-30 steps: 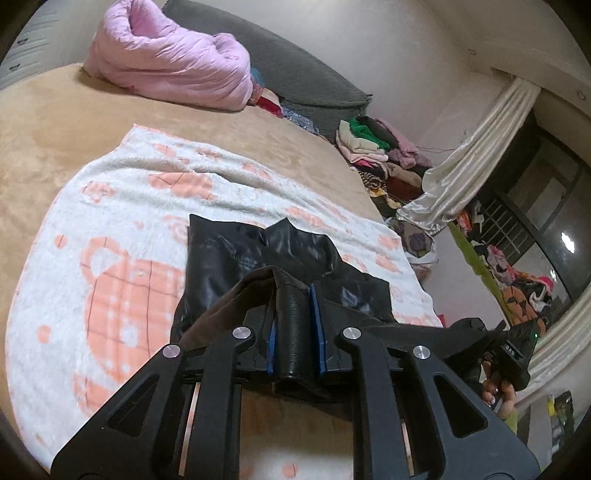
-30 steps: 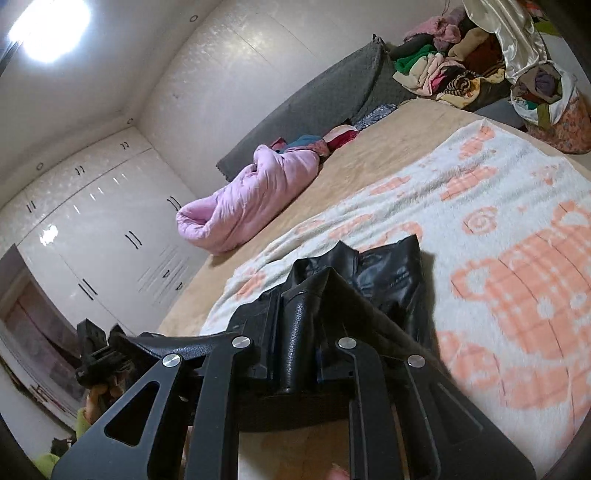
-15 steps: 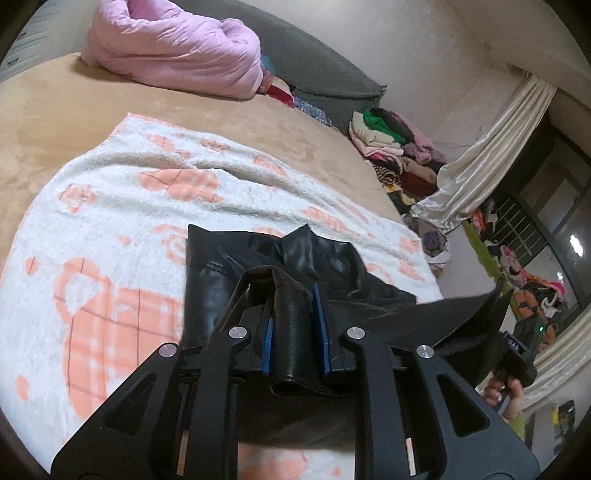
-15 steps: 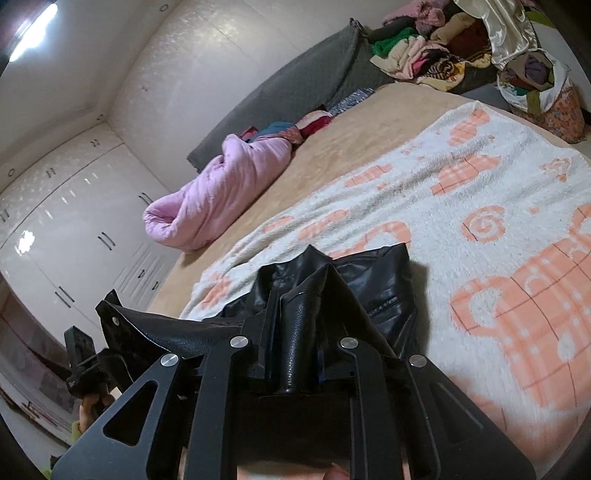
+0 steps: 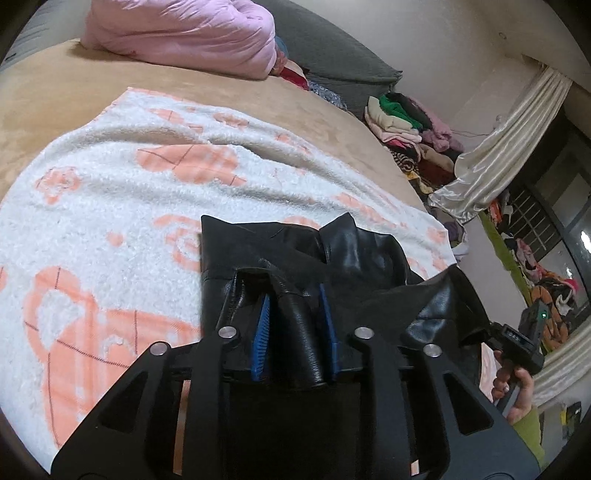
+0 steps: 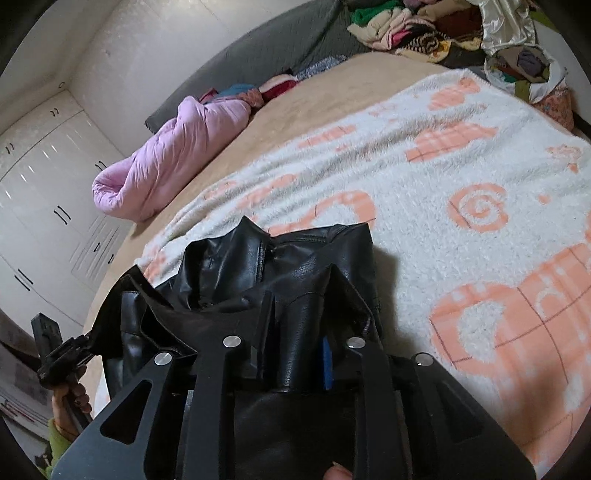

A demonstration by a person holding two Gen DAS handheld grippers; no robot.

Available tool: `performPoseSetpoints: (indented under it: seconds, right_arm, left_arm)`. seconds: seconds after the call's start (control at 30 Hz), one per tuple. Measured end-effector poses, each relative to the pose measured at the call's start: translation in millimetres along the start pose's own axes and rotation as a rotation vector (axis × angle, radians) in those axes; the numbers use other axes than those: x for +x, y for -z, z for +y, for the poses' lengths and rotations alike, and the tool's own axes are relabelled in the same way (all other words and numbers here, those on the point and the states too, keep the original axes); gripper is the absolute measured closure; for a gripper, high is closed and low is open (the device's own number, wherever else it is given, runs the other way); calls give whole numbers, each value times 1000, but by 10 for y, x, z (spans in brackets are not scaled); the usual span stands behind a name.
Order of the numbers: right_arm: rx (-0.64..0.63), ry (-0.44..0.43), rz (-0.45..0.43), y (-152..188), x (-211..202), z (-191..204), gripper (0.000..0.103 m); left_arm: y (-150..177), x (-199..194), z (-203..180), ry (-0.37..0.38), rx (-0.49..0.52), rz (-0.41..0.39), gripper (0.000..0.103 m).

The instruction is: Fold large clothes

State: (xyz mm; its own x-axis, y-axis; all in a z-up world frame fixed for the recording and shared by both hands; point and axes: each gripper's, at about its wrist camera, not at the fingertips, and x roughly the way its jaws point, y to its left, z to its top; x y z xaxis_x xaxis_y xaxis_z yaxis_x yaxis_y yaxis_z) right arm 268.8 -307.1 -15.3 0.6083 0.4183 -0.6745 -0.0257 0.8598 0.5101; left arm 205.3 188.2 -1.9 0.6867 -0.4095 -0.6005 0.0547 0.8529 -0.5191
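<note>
Left tongs (image 5: 295,328) clamped on a fold of the black leather jacket (image 5: 354,251); right tongs (image 6: 295,339) clamped on another fold. Jacket lies on white-and-orange blanket (image 5: 110,192), now stretched wider between tongs. Farther: pink quilt (image 5: 192,33), clothes pile (image 5: 410,125).

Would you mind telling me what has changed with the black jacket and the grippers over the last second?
Both hand-held grippers have carried the pinched hem of the black leather jacket forward over its collar end, so the raised fold now covers more of the garment. The left hand-held gripper and right hand-held gripper stay shut on it; nothing was released. The white-and-orange blanket and pink duvet lie as before.
</note>
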Motion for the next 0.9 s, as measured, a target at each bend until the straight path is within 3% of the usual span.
performPoseSetpoints:
  seconds: [0.1, 0.13, 0.2, 0.27, 0.37, 0.43, 0.6, 0.73, 0.8, 0.83, 0.87, 0.9]
  right_arm:
    - [6, -33, 11, -22, 24, -39, 76]
    - [11, -58, 5, -19, -3, -56, 70]
    - [13, -91, -14, -19, -87, -42, 53]
    - [-10, -76, -84, -34, -256, -8, 28]
    - [-67, -50, -134, -63, -390, 63, 27]
    - [-173, 21, -155, -40, -407, 206, 26]
    - [-443, 272, -77, 95, -53, 536, 26]
    - [-476, 321, -15, 140, 260, 465, 31]
    - [-485, 334, -4, 145, 375, 432, 43]
    - [-482, 339, -9, 153, 397, 410, 61]
    - [-479, 348, -19, 167, 394, 404, 77]
    - [-476, 357, -37, 169, 384, 394, 80]
  left_arm:
    - [-1, -5, -3, 6, 18, -4, 79]
    - [1, -33, -7, 23, 16, -13, 73]
    - [-7, -103, -12, 31, 19, -43, 60]
    - [-33, -224, -41, 24, 40, -88, 56]
    - [-36, -338, -105, -31, 96, -123, 56]
    - [-21, -331, -132, -81, 133, -121, 56]
    - [42, -24, -143, -147, 203, -26, 51]
    - [110, 202, -176, -185, 265, 17, 45]
    - [130, 246, -227, -198, 306, 13, 45]
    - [143, 262, -253, -216, 329, 8, 47]
    - [153, 275, -273, -236, 351, 2, 57]
    - [160, 284, -289, -260, 370, -6, 79]
